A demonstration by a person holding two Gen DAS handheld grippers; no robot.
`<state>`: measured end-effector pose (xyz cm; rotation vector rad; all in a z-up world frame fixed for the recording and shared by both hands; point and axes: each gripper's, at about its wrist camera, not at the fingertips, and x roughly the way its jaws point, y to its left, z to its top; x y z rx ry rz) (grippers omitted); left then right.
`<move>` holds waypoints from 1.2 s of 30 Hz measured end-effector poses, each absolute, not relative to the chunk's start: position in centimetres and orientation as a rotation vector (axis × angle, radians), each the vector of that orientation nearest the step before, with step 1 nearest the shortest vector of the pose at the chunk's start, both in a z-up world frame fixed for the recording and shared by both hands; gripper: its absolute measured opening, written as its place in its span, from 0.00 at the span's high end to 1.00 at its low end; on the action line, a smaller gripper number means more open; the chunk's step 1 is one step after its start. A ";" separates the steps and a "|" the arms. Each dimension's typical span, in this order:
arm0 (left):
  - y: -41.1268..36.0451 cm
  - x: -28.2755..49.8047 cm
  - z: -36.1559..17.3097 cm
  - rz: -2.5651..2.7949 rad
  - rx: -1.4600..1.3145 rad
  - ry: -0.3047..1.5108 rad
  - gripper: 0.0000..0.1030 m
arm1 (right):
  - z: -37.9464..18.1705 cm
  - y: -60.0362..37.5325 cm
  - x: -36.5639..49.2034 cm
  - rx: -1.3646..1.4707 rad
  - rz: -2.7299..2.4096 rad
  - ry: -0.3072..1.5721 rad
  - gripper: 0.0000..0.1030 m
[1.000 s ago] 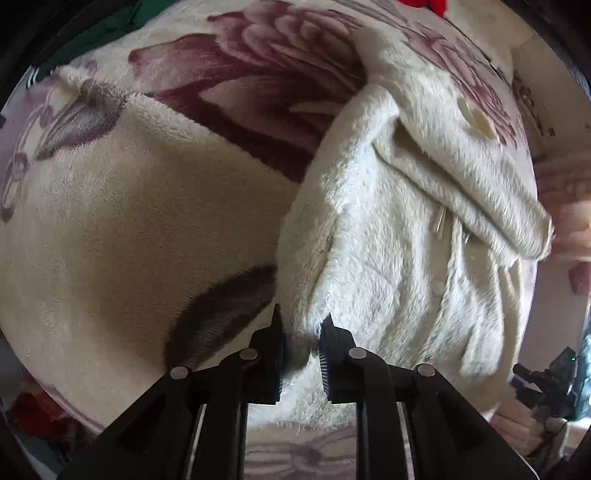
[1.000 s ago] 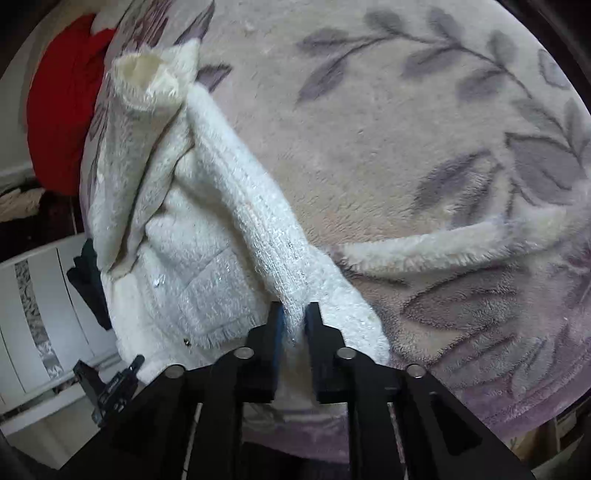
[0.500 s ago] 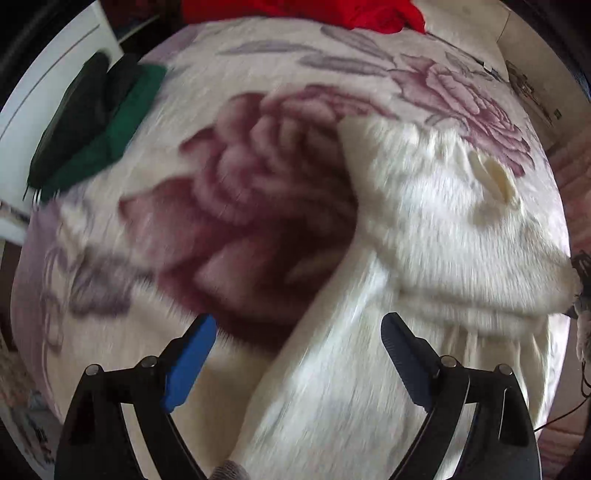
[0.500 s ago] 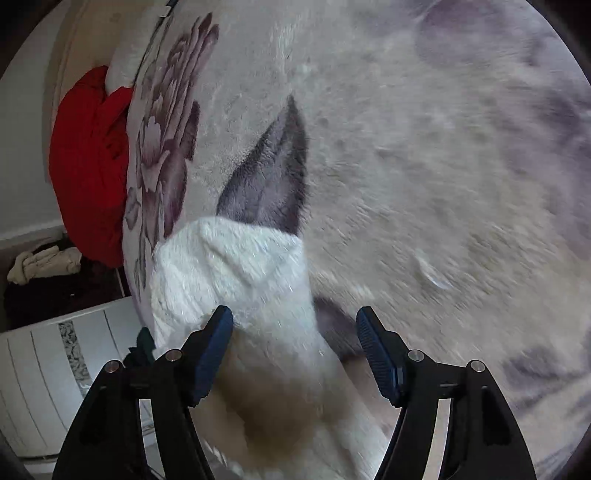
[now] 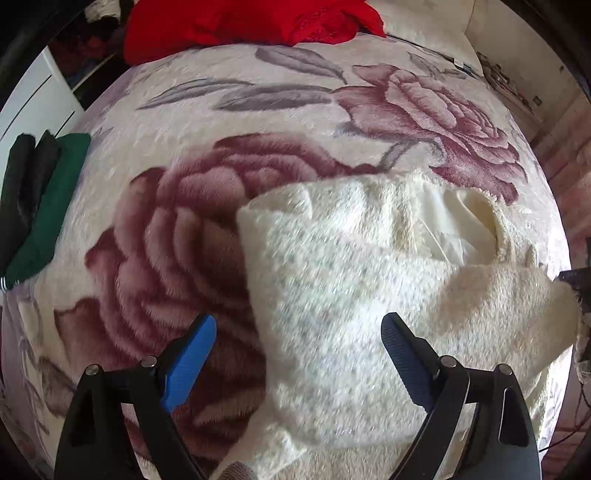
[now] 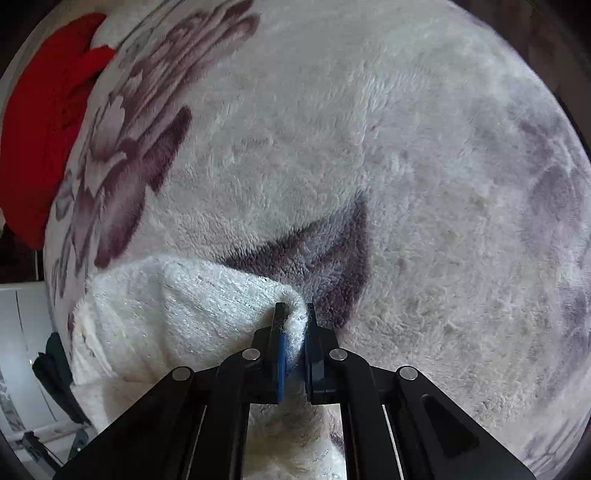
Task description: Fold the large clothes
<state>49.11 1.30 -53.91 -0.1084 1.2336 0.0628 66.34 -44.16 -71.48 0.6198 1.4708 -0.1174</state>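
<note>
Cream fuzzy fabric is filling the middle of the left wrist view: a thick white garment point(image 5: 354, 280) is lying folded over on a plush blanket point(image 5: 192, 229) printed with big dark-pink roses and grey leaves. Its pale lining is showing at an opening near the far right edge of the fold. The left gripper point(image 5: 299, 354) is hanging over the near part of the garment with its jaws spread wide, the blue-padded fingers point(image 5: 190, 356) gripping nothing; whether they are touching the cloth is unclear. The right gripper point(image 6: 293, 332) is pinching a bunched edge of the same garment, its jaws pressed together on the fabric, with the blanket's grey leaf pattern just beyond. A red cloth point(image 5: 243, 22) is sitting at the far edge of the blanket, and a dark green cloth point(image 5: 48, 206) is lying at the left edge beside something black.
</note>
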 end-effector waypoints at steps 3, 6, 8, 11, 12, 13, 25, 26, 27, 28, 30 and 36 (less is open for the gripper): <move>1.5 50.5 -53.7 0.064 -0.060 1.234 0.12 | -71.5 -45.2 66.4 0.677 -0.089 1.523 0.73; 2.1 53.0 -54.2 0.054 -0.015 1.246 0.12 | -68.4 -45.8 65.0 0.620 -0.057 1.501 0.38; 2.9 55.3 -55.2 0.039 -0.021 1.277 0.12 | -66.7 -45.8 63.8 0.538 -0.015 1.498 0.38; 3.4 59.9 -58.5 -0.039 -0.051 1.380 0.12 | -65.8 -44.7 64.0 0.420 0.015 1.516 0.37; 3.1 61.0 -59.5 -0.062 -0.038 1.412 0.12 | -66.1 -44.6 64.5 0.408 0.022 1.521 0.35; 2.6 61.9 -60.4 -0.089 -0.018 1.434 0.13 | -66.5 -44.6 65.0 0.415 0.032 1.524 0.27; 1.4 63.4 -60.4 -0.152 -0.076 1.319 0.69 | -71.9 -45.2 67.4 0.682 0.116 1.470 0.95; 2.0 63.9 -61.1 -0.146 -0.131 1.344 0.69 | -71.3 -45.6 67.4 0.669 0.068 1.430 0.96; 2.4 64.3 -61.9 -0.128 -0.172 1.367 0.69 | -71.0 -46.1 67.4 0.653 0.017 1.397 0.97; 2.5 64.4 -62.2 -0.116 -0.200 1.385 0.67 | -71.1 -46.4 67.7 0.645 -0.042 1.392 1.00; 2.0 64.3 -61.3 -0.096 -0.194 1.412 0.59 | -71.1 -48.0 67.8 0.615 -0.139 1.451 1.00; 4.1 60.7 -53.1 -0.073 -0.239 1.325 0.45 | -63.7 -46.4 67.3 0.567 -0.117 1.421 0.28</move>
